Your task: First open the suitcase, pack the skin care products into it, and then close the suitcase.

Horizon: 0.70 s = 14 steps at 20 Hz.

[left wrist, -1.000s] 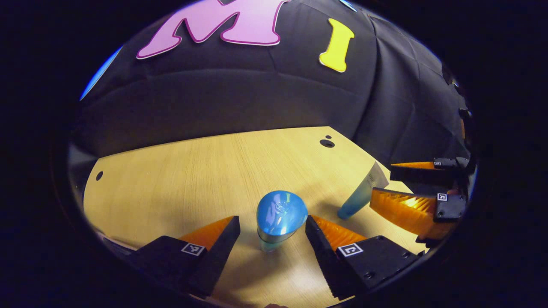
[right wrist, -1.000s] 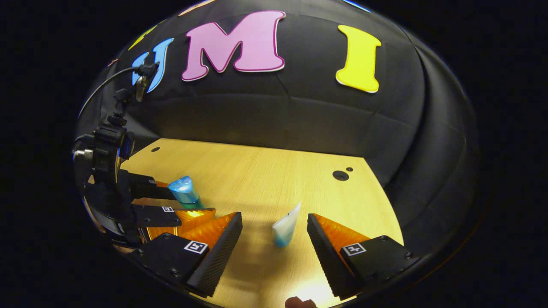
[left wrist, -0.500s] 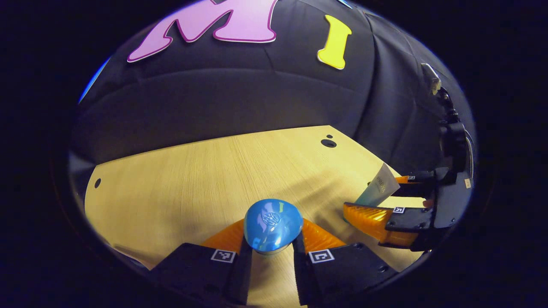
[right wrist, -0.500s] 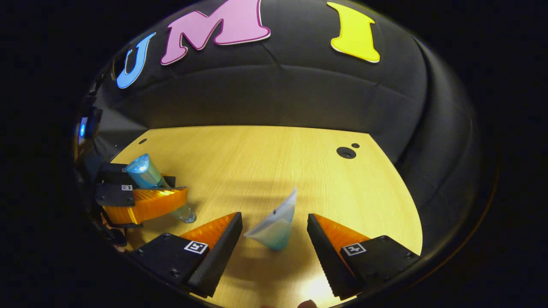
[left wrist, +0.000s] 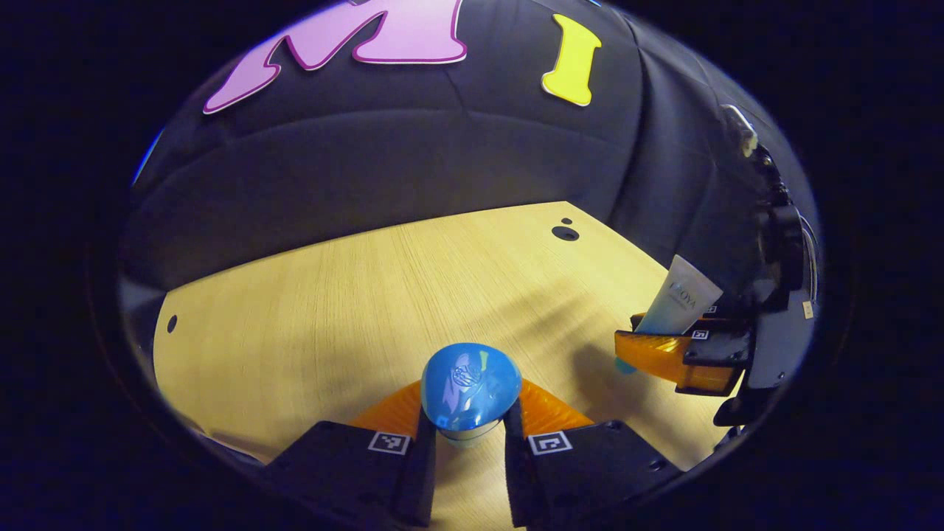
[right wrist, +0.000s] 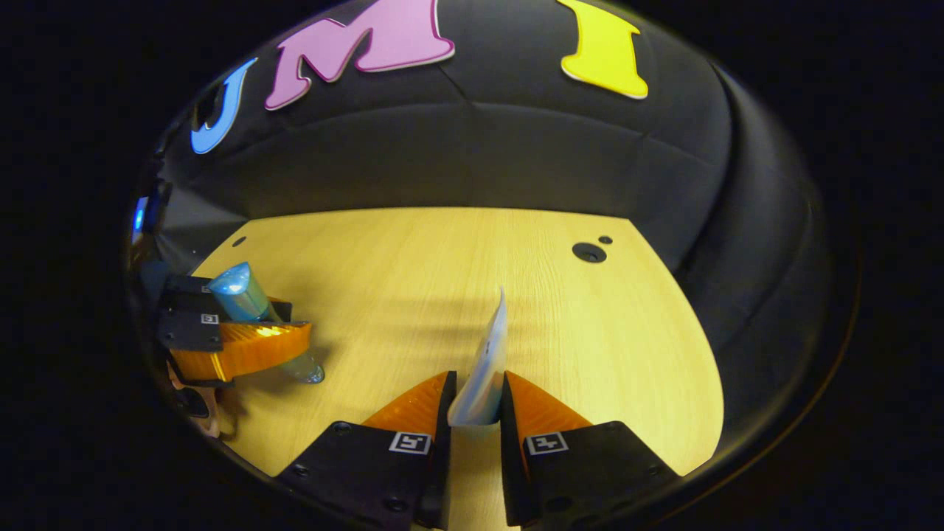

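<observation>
My left gripper (left wrist: 469, 431) is shut on a clear bottle with a rounded blue cap (left wrist: 470, 387), held upright above the wooden table (left wrist: 354, 302). The same bottle (right wrist: 247, 306) and left gripper (right wrist: 236, 339) appear at the left of the right gripper view, the bottle's base near the tabletop. My right gripper (right wrist: 476, 402) is shut on a white-to-blue tube (right wrist: 487, 365), seen edge-on with its flat crimped end up. In the left gripper view that tube (left wrist: 675, 306) sticks up from the right gripper (left wrist: 678, 350) at the far right.
The light wooden table (right wrist: 413, 280) ends at the black cloth wall behind. It has a round cable hole (right wrist: 588, 252) near the back right corner and a smaller hole (right wrist: 238, 241) at the back left. Bare tabletop lies between the two grippers.
The right gripper closed on the tube, which had been leaning loose between its open fingers. The left gripper closed on the blue-capped bottle a moment earlier and now holds it slightly higher.
</observation>
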Motion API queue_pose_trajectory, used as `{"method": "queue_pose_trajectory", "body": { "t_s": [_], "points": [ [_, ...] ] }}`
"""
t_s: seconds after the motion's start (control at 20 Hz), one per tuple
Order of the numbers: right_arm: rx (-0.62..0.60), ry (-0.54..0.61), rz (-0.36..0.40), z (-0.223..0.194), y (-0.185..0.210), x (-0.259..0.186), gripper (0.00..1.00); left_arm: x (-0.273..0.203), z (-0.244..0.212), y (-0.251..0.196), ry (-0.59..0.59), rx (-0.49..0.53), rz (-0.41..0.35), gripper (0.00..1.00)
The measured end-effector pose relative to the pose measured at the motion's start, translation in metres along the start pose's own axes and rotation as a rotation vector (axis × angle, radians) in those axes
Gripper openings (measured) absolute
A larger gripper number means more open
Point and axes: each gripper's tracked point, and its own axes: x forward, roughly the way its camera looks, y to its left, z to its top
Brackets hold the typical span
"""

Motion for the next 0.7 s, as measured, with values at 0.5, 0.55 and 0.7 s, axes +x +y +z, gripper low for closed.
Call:
{"method": "queue_pose_trajectory", "body": {
  "t_s": [0.5, 0.55, 0.7],
  "points": [
    [-0.009, -0.160, 0.131, 0.048, 0.098, -0.134, 0.31, -0.202, -0.058, 0.109, 0.228, -0.089, 0.019, 0.43],
    [-0.020, -0.163, 0.142, 0.045, 0.109, -0.142, 0.31, -0.218, -0.081, 0.124, 0.290, -0.108, 0.033, 0.43],
    [-0.005, -0.154, 0.213, 0.032, 0.148, -0.160, 0.31, -0.248, -0.157, 0.162, 0.469, -0.118, 0.076, 0.43]
  ]
}}
